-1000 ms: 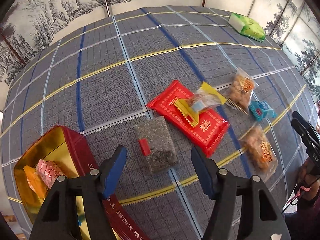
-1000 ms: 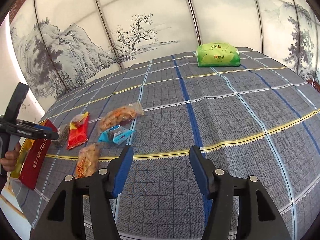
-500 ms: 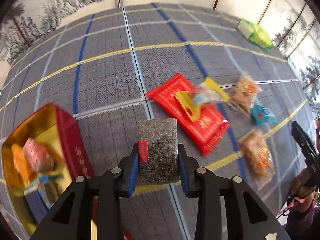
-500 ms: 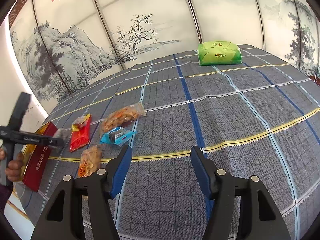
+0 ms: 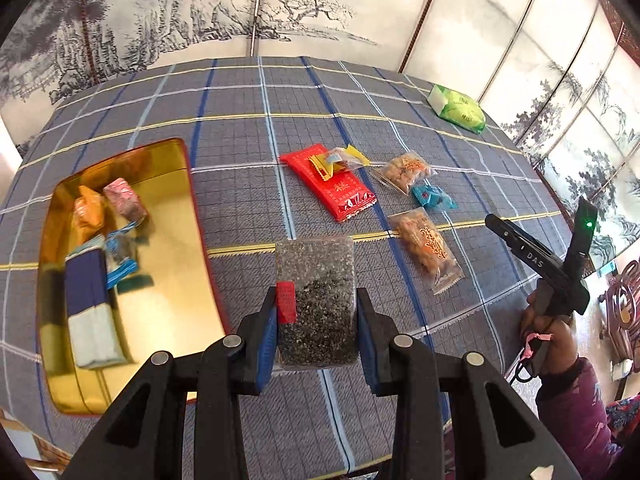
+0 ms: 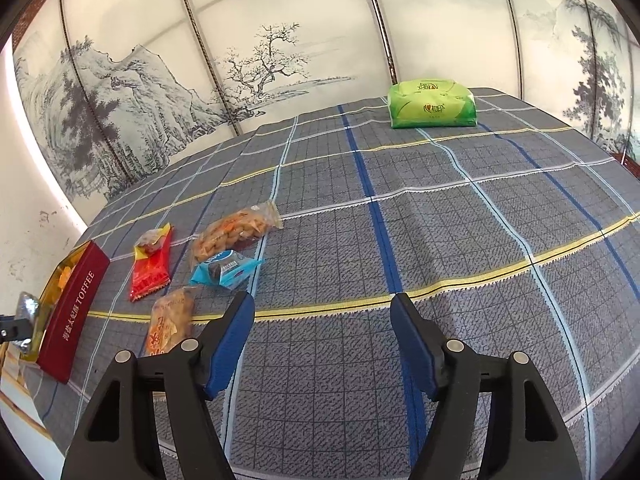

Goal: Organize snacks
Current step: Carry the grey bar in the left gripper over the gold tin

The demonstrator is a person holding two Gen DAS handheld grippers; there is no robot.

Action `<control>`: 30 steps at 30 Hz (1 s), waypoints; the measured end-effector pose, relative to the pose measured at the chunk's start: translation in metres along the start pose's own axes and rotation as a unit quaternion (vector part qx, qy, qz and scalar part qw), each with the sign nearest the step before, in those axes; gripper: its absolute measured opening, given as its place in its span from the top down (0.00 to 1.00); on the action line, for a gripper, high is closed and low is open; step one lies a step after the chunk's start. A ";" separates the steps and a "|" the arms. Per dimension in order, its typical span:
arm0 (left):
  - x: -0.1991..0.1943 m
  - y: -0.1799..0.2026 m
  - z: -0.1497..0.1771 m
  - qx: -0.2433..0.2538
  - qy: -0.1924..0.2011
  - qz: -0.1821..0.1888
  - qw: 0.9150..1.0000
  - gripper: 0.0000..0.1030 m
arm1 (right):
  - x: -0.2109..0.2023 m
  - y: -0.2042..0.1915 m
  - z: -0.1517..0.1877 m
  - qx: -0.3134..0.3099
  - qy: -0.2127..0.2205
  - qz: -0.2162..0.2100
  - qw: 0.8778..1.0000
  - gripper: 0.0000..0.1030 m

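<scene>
My left gripper (image 5: 316,322) clamps seed packet (image 5: 316,288) beside tin (image 5: 176,160); my right gripper (image 6: 322,340) spread, holding nothing, above tablecloth (image 6: 440,240).

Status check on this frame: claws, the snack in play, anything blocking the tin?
Left claw shut on dark seed packet, lifted beside gold tin. Right claw open, empty, over cloth. Tin part filled; nothing visible blocking the path.
</scene>
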State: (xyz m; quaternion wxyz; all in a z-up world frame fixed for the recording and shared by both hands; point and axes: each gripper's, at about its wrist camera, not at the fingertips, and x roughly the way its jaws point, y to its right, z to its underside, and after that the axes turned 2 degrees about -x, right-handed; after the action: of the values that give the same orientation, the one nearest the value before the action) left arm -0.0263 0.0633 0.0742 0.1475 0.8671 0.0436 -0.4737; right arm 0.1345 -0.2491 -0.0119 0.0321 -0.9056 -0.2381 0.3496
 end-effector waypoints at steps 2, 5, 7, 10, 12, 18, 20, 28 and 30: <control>-0.008 -0.005 0.003 -0.006 0.005 0.001 1.000 0.70 | 0.001 0.000 -0.001 0.000 -0.002 0.002 1.000 0.29; -0.017 -0.012 0.007 -0.012 0.011 -0.004 1.000 0.70 | 0.001 0.000 -0.001 -0.002 -0.005 0.007 1.000 0.27; -0.024 -0.015 0.009 -0.013 0.019 -0.009 1.000 0.70 | 0.002 0.000 -0.001 -0.002 -0.007 0.007 1.000 0.27; -0.031 -0.020 0.011 -0.019 0.026 -0.021 0.999 0.70 | 0.002 0.000 -0.001 -0.003 -0.007 0.005 1.000 0.27; -0.035 -0.024 0.012 -0.023 0.024 -0.028 0.999 0.70 | 0.001 0.000 -0.001 -0.005 -0.005 0.004 1.000 0.27; -0.050 -0.049 0.010 -0.062 0.030 -0.040 0.997 0.70 | 0.005 0.000 -0.002 -0.004 -0.016 0.015 1.000 0.26; -0.057 -0.059 0.013 -0.074 0.036 -0.043 0.996 0.70 | 0.006 0.001 -0.002 -0.002 -0.018 0.018 1.000 0.26; -0.067 -0.087 0.021 -0.101 0.050 -0.040 0.993 0.70 | 0.003 0.004 -0.002 0.007 -0.010 0.033 0.999 0.26; -0.066 -0.092 0.023 -0.103 0.049 -0.038 0.993 0.70 | 0.003 0.005 -0.002 0.008 -0.009 0.037 0.999 0.26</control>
State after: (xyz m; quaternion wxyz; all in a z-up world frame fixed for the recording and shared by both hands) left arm -0.1006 0.1482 0.0985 0.2156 0.8673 0.1323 -0.4288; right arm 0.1396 -0.2517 -0.0131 0.0244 -0.9102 -0.2023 0.3607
